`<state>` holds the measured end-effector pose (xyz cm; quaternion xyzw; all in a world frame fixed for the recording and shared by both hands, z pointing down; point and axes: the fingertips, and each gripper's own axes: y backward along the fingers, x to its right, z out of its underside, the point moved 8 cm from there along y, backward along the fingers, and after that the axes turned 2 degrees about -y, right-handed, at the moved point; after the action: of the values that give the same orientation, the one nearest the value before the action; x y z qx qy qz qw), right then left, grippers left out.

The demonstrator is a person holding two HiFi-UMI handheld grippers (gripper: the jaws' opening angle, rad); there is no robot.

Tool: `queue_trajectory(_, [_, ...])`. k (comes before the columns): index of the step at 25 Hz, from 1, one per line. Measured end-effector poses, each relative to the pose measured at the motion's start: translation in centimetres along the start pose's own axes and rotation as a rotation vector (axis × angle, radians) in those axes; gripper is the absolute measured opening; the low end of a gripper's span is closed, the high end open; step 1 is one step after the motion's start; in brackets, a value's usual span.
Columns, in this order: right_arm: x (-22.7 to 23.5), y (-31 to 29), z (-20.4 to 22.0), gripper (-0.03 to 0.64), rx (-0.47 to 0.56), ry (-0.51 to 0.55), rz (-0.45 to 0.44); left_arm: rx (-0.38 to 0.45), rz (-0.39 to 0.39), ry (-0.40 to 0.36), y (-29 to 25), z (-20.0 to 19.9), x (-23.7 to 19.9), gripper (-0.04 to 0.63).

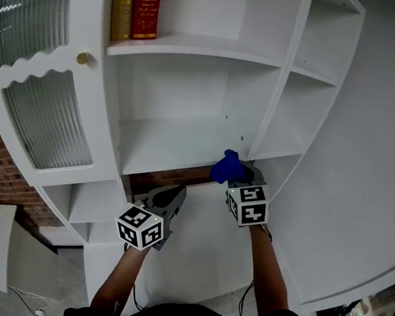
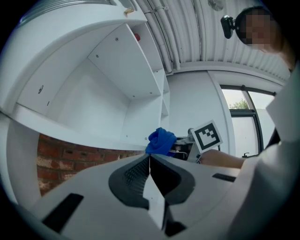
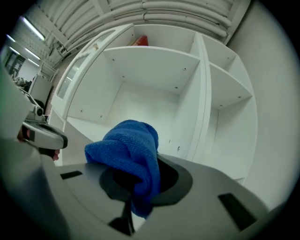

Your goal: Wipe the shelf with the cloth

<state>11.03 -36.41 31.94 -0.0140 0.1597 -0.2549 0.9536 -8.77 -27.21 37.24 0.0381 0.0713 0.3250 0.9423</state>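
A bunched blue cloth [image 1: 228, 167] is pinched in my right gripper [image 1: 241, 176], just at the front edge of the white shelf [image 1: 178, 145], near its right corner. In the right gripper view the cloth [image 3: 129, 157] spills out over the shut jaws, with the open shelf bay [image 3: 140, 101] ahead. My left gripper [image 1: 173, 196] hangs lower and to the left, below the shelf's front edge, jaws pressed together and empty [image 2: 149, 161]. From the left gripper view the cloth [image 2: 161, 140] and the right gripper's marker cube [image 2: 207, 135] show to the right.
Two books [image 1: 136, 5] stand on the upper shelf at the left. A cabinet door with ribbed glass and a brass knob [image 1: 83, 58] is to the left. A vertical divider [image 1: 277, 92] bounds the bay on the right, narrower side shelves [image 1: 310, 74] beyond it. Brick wall [image 2: 61, 159] shows under the shelf.
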Motion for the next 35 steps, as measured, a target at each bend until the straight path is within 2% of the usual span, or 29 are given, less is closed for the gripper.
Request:
queue_trajectory(6, [-2.8, 2.0, 0.8, 0.063, 0.021, -0.052, -0.02, 0.04, -0.032, -0.014, 2.2, -0.3, 0.1, 0.017])
queue_trajectory(19, [-8.7, 4.7, 2.6, 0.063, 0.03, -0.217, -0.029, 0.001, -0.05, 0.045, 7.2, 0.9, -1.4, 0.017])
queue_trajectory(22, [-9.7, 5.2, 2.7, 0.063, 0.034, -0.239, -0.032, -0.01, -0.019, 0.051, 8.0, 1.0, -1.3, 0.017])
queue_trajectory(26, [-10.7, 5.8, 3.0, 0.063, 0.033, -0.268, -0.019, 0.004, 0.054, 0.02, 9.1, 0.8, -0.5, 0.017])
queue_trajectory(35, [-12.5, 6.9, 2.9, 0.064, 0.032, -0.292, -0.016, 0.033, -0.006, 0.04, 11.0, 0.1, -1.2, 0.017])
